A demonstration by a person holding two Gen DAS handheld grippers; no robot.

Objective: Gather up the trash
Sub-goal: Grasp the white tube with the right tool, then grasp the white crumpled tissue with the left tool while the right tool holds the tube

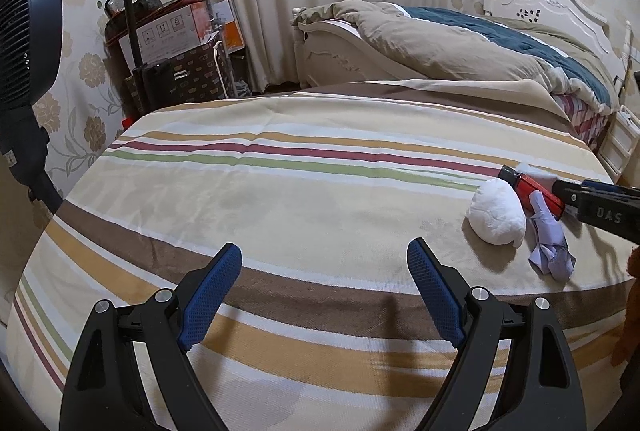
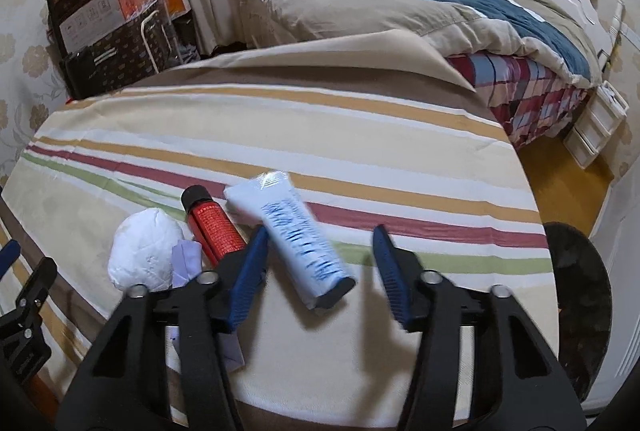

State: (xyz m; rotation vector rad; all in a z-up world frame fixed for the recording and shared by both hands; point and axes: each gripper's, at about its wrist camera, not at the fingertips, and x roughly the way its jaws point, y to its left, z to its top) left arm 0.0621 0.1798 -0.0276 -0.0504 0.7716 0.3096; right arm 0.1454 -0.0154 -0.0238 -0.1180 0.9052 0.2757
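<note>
Right gripper (image 2: 320,259) half-wide around the blue-and-white tube (image 2: 296,235), pads not pressing; left gripper (image 1: 328,295) wide, empty.

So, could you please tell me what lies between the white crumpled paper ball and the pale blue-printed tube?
In the right wrist view, the red bottle with a black cap lies between the white paper ball and the blue-printed tube.

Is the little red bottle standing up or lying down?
Lying down. The red bottle rests on its side on the striped cloth, black cap pointing away, between the white wad and the white tube.
</note>
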